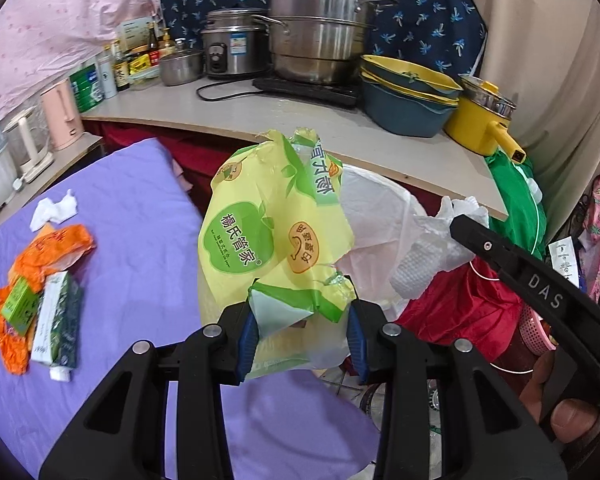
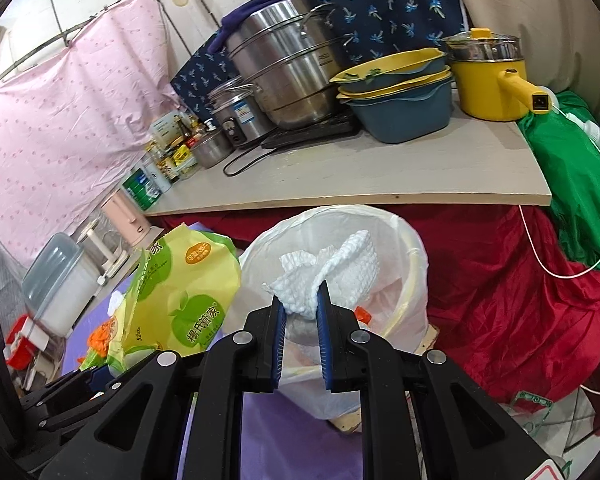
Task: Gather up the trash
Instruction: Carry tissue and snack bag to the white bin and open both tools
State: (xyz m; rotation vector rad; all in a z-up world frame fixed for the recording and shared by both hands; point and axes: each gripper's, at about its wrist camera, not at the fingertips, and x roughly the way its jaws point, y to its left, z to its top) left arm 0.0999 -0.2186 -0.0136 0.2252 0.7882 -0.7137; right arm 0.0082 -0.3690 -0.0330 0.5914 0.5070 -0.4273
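Observation:
My left gripper (image 1: 302, 330) is shut on a yellow-green plastic wrapper (image 1: 268, 232) and holds it in the air beside the bin; the wrapper also shows in the right wrist view (image 2: 180, 288). My right gripper (image 2: 302, 312) is shut on a crumpled white paper towel (image 2: 328, 272) and holds it over the mouth of a bin lined with a white bag (image 2: 404, 248). From the left wrist view the towel (image 1: 432, 252) hangs from the right gripper, with the bin (image 1: 376, 216) behind.
On the purple cloth (image 1: 140, 240) lie an orange wrapper (image 1: 56, 248), a toothpaste box with tube (image 1: 56, 320), a small green box (image 1: 20, 304) and a white tissue (image 1: 54, 210). A counter (image 2: 360, 176) with pots and basins overhangs the bin. Red cloth (image 2: 500, 300) lies right.

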